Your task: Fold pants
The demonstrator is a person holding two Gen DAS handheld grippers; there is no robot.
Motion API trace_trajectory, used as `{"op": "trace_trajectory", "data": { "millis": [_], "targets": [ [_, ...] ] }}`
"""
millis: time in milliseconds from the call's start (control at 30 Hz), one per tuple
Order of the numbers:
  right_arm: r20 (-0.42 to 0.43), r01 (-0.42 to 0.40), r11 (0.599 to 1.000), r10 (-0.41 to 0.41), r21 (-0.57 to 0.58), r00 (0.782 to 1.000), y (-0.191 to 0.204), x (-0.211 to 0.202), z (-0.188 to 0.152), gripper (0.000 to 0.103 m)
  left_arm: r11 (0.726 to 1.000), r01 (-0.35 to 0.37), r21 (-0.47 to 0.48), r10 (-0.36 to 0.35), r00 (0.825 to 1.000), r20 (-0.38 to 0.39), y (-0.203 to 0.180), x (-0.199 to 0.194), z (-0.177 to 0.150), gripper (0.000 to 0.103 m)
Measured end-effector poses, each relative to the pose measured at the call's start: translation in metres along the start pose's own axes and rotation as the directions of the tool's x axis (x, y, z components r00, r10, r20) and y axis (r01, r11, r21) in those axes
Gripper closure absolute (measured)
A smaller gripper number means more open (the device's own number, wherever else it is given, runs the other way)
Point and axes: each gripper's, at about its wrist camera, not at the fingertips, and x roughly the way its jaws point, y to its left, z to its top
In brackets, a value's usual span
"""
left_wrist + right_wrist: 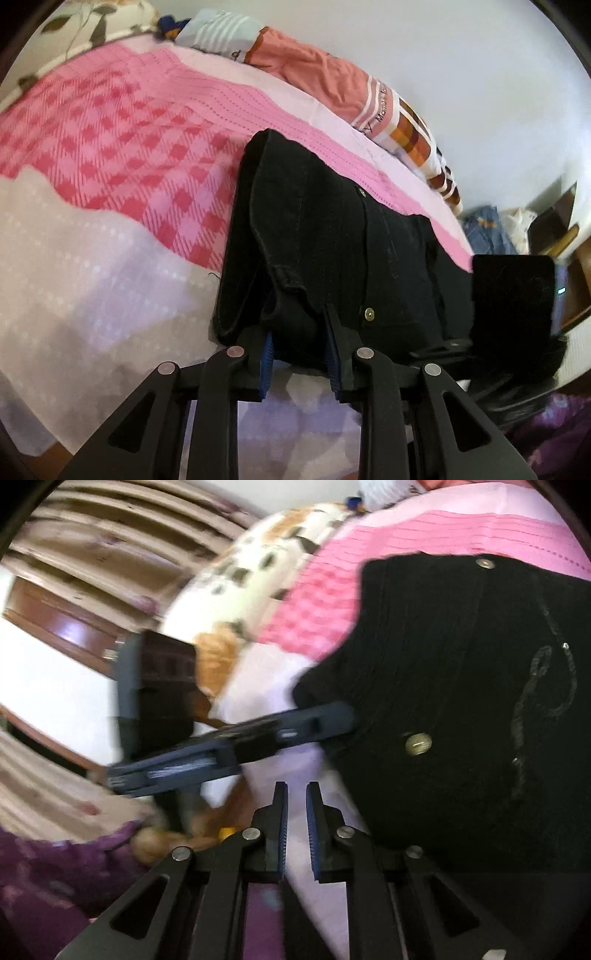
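Note:
Black pants (332,229) lie bunched on a pink checked blanket (129,140), brass rivets showing. My left gripper (299,332) is shut on a thick fold at their near edge, with black cloth pinched between the blue pads (267,350). The right gripper's dark body (513,295) sits at the pants' right side. In the right wrist view the pants (461,664) fill the right half. My right gripper (296,790) stands just left of them, jaws drawn almost together with nothing between; pale sheet shows through the slit. The left gripper (229,738) reaches to the pants' edge.
A pale dotted sheet (74,277) covers the near bed. A peach and striped quilt (325,74) lies along the wall, a floral pillow (266,561) at the head. Blue jeans (484,229) and wooden furniture (74,620) stand beside the bed. A purple sleeve (55,867) is nearby.

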Motion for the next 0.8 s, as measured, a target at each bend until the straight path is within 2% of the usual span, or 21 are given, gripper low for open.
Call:
{"op": "trace_trajectory", "data": {
  "millis": [67,100,233,300,367,433,467,500,533,633,733,800],
  "targets": [
    [0.038,-0.066,0.998,0.065,0.004,0.997,0.005,-0.012,0.0,0.091,1.0,0.011,-0.018,-0.011,1.0,0.005,0.002,0.002,0.0,0.076],
    [0.063,-0.049,0.999,0.049,-0.011,0.997,0.008,-0.019,0.001,0.091,0.999,0.023,-0.032,-0.023,1.0,0.006,0.004,0.002,0.0,0.076],
    [0.092,0.12,0.992,-0.117,-0.028,0.989,0.0,-0.021,0.01,0.091,0.998,0.044,-0.045,-0.044,0.999,0.009,0.008,0.002,0.0,0.074],
    [0.05,0.166,0.985,-0.163,-0.049,0.985,-0.004,-0.005,0.013,0.091,0.998,0.046,-0.052,-0.046,0.999,0.008,0.008,0.002,0.0,0.073],
    [-0.006,0.251,0.963,-0.253,-0.095,0.968,-0.005,0.014,0.007,0.093,0.996,0.043,-0.073,-0.043,0.999,0.008,0.009,-0.001,0.001,0.073],
    [0.008,0.261,0.96,-0.261,-0.105,0.965,-0.006,0.015,0.003,0.094,0.996,0.01,-0.085,-0.009,1.0,0.016,0.01,-0.01,0.005,0.072],
    [0.005,0.259,0.961,-0.26,-0.099,0.966,-0.007,0.014,0.005,0.094,0.996,-0.044,-0.079,0.047,0.998,0.033,0.011,-0.019,0.008,0.061],
    [-0.001,0.257,0.962,-0.258,-0.096,0.966,-0.008,0.014,0.006,0.094,0.992,-0.103,-0.073,0.106,0.993,0.047,0.012,-0.027,0.011,0.035],
    [-0.003,0.252,0.963,-0.254,-0.091,0.967,-0.009,0.013,0.006,0.095,0.984,-0.164,-0.067,0.168,0.983,0.071,0.014,-0.036,0.015,0.027],
    [0.007,0.241,0.968,-0.241,-0.073,0.97,-0.01,0.011,0.006,0.095,0.989,-0.138,-0.054,0.142,0.988,0.065,0.019,-0.046,0.02,0.024],
    [0.05,0.191,0.981,-0.19,-0.021,0.981,-0.016,0.009,0.006,0.097,0.995,-0.1,0.024,0.099,0.994,0.035,0.006,-0.041,0.02,0.021],
    [0.053,0.185,0.983,-0.184,-0.009,0.981,-0.02,0.011,0.007,0.098,0.99,-0.125,0.067,0.125,0.992,-0.01,0.0,-0.027,0.02,0.021]
  ]
}}
